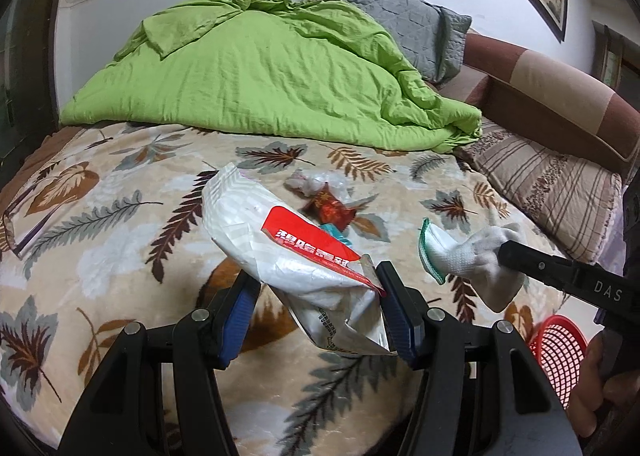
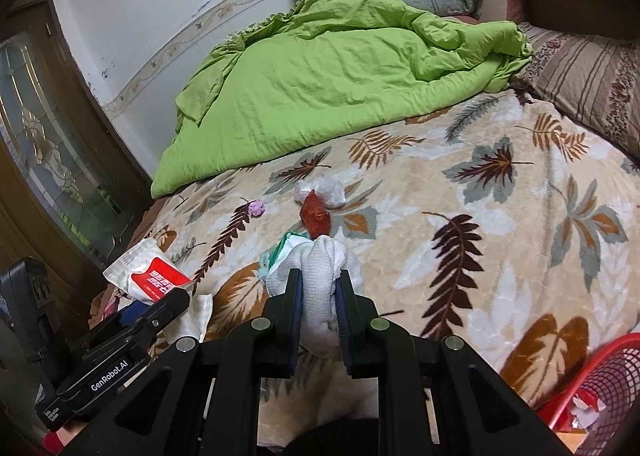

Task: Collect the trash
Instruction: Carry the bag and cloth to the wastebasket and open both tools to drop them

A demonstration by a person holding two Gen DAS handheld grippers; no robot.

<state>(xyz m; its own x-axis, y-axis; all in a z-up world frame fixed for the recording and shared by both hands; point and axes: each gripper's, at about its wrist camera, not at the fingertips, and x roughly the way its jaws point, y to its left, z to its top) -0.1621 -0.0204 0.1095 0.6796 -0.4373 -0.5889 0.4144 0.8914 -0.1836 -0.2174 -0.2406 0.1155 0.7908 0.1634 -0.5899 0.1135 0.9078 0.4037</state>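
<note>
Pinching a white and red wrapper [image 1: 296,252], the left gripper [image 1: 316,296] holds it between its blue pads [image 1: 240,312], the crumpled lower end caught by the right-hand pad and the rest sticking up and forward over the leaf-print blanket [image 1: 100,224]. The right gripper [image 2: 319,308] is pressed together on a white glove [image 2: 324,288], whose body bulges above and below the jaws; a green-edged cuff [image 2: 280,252] pokes out to the left of the fingers. In the left view that glove [image 1: 472,256] hangs off the right gripper's tip, just right of the wrapper and apart from it. Beyond both grippers, loose trash lies on the blanket: a red foil wrapper [image 2: 316,216] just ahead of the glove, a clear plastic wad [image 2: 324,190] touching its far end, and a small purple scrap [image 2: 257,208] to the left. A teal scrap [image 1: 336,234] shows behind the held wrapper. A red mesh basket [image 2: 608,384] sits at the lower right, beside the right gripper, with torn bits inside. Farther back a green duvet [image 1: 260,68] is heaped near the wall, with a grey pillow [image 1: 404,24] behind it and a striped pillow [image 1: 548,192] to the right.
</note>
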